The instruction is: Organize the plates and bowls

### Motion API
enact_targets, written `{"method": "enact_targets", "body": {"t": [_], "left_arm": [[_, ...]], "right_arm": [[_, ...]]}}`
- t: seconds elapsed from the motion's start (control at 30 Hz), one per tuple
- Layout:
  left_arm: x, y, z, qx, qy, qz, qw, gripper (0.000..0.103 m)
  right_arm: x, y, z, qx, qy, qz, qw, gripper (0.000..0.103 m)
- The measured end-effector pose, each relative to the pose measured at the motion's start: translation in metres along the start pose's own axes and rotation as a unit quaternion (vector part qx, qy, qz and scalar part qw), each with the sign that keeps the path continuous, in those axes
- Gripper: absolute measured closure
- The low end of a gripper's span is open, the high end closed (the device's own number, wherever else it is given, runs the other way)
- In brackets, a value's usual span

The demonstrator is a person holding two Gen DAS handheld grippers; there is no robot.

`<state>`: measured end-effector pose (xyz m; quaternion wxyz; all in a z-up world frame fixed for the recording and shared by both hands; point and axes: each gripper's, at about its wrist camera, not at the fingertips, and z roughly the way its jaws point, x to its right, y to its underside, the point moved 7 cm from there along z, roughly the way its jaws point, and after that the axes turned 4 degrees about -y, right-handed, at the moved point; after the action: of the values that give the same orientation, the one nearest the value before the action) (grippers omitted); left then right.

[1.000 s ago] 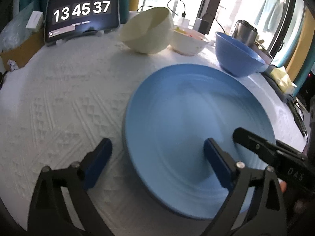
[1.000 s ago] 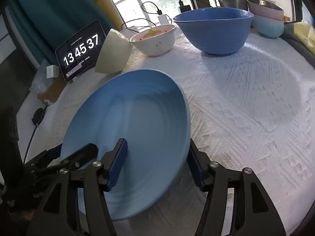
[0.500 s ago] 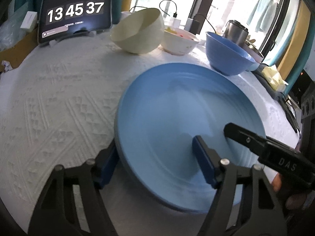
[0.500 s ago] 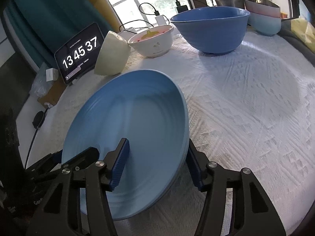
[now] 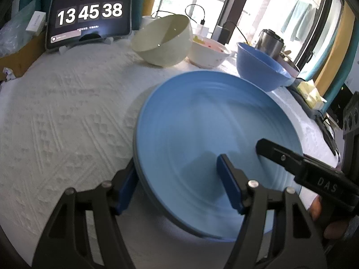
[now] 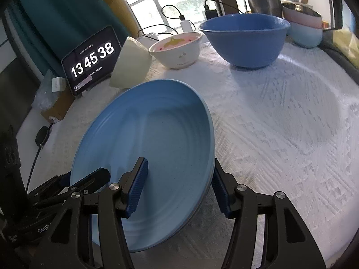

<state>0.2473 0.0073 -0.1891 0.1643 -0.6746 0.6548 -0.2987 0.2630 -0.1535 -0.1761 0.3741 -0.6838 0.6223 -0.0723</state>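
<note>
A white textured cloth covers the surface (image 6: pixel 280 134), with bright windows behind. The left gripper (image 5: pixel 177 185) has its jaws, which have just been closing, clamped over the near-left rim of the blue plate (image 5: pixel 213 139), one pad under the edge, one on the plate's face. The right gripper (image 6: pixel 179 185) bites the plate's opposite rim the same way, its jaws part closed. The plate sits tilted between them, empty. From the right wrist view, a blue bowl (image 6: pixel 244 40) stands at one o'clock, a white bowl (image 6: pixel 176 50) with a pink inside at twelve, and a cream bowl (image 6: pixel 130 67) tipped on its side at eleven. A tablet clock (image 6: pixel 92 61) leans at ten o'clock, a stack of pale bowls (image 6: pixel 303 29) at two.
</note>
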Motion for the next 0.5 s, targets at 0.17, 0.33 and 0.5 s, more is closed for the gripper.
{"method": "enact_targets", "body": {"t": [0.17, 0.33, 0.5], "left_arm": [[-0.012, -0.005, -0.003, 0.003, -0.001, -0.01, 0.9999, 0.033], [-0.028, -0.011, -0.006, 0.007, -0.007, -0.021, 0.9997, 0.033], [-0.046, -0.015, -0.01, 0.011, -0.014, -0.035, 0.9992, 0.033]], "right_arm": [[-0.01, -0.006, 0.004, -0.001, -0.002, -0.007, 1.0, 0.044], [-0.025, -0.011, 0.011, -0.004, -0.006, -0.017, 1.0, 0.044], [-0.041, -0.017, 0.02, -0.009, -0.011, -0.029, 0.999, 0.044]]}}
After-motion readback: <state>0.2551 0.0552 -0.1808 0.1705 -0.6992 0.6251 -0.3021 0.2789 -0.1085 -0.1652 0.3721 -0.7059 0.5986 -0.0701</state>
